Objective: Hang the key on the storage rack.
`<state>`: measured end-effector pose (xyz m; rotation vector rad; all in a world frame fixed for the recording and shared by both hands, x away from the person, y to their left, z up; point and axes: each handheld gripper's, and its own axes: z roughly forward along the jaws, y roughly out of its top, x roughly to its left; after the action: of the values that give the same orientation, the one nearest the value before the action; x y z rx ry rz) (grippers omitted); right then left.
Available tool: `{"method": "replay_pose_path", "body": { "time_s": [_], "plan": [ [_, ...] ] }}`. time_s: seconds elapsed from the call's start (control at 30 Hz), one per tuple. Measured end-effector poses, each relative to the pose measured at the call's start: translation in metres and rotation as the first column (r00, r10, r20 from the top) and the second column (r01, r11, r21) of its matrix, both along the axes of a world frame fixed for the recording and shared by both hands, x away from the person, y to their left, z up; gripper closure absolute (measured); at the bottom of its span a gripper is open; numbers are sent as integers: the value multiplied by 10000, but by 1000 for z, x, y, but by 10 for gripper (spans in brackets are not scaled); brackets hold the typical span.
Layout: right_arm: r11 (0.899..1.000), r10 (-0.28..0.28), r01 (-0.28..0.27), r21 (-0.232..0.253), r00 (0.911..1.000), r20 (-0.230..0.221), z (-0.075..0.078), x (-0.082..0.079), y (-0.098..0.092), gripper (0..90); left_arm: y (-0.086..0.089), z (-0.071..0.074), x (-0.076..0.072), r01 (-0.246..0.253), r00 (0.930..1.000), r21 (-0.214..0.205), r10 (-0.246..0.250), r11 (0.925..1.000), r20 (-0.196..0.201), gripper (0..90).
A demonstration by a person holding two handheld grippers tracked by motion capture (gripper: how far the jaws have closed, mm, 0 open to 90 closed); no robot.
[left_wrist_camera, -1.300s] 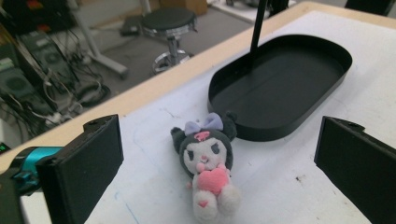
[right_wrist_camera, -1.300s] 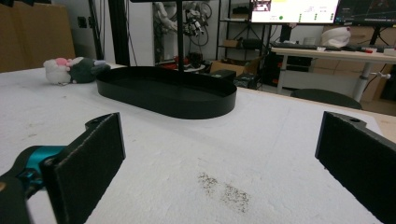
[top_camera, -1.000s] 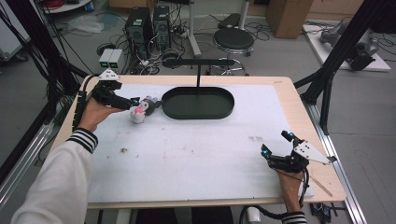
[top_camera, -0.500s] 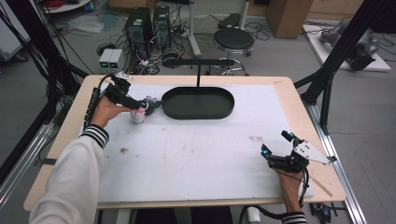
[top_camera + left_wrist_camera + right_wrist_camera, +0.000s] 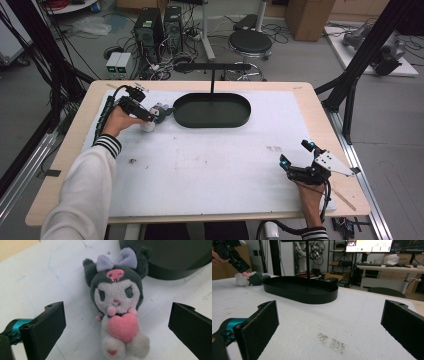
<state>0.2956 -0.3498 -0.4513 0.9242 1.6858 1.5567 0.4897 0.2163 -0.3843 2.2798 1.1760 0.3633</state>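
White foam covers the table (image 5: 210, 165), with one black oval tray (image 5: 212, 110) at upper centre of the high view. One plush toy (image 5: 117, 302) lies on its back just left of the tray, between the left gripper (image 5: 115, 325)'s wide-spread jaws, which touch nothing. At lower right, the right gripper (image 5: 296, 155) also gapes wide, empty, well apart from the toy.

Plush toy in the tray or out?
Out. The plush toy lies on the white mat just beside the black tray, between the open left hand-held gripper's jaws.
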Motion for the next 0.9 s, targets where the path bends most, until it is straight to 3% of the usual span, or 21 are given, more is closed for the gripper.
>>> {"method": "replay_pose_path", "body": {
  "time_s": [0.37, 0.73, 0.9],
  "plan": [
    [10000, -11, 11, 33, 10000, -12, 0, 0, 0, 4, -8, -12, 3, -94, 9976, 827, 150, 9965, -672, 29],
    [10000, 2, -2, 17, 10000, -18, 0, 0, -1, 4, -10, -18, 4, -200, 9936, 988, 307, 9949, -1084, 93],
    [10000, -6, 6, 30, 10000, -24, 0, 0, -1, 4, -10, -19, 5, -290, 9920, 1308, 446, 9910, -1181, 146]
  ]
}}
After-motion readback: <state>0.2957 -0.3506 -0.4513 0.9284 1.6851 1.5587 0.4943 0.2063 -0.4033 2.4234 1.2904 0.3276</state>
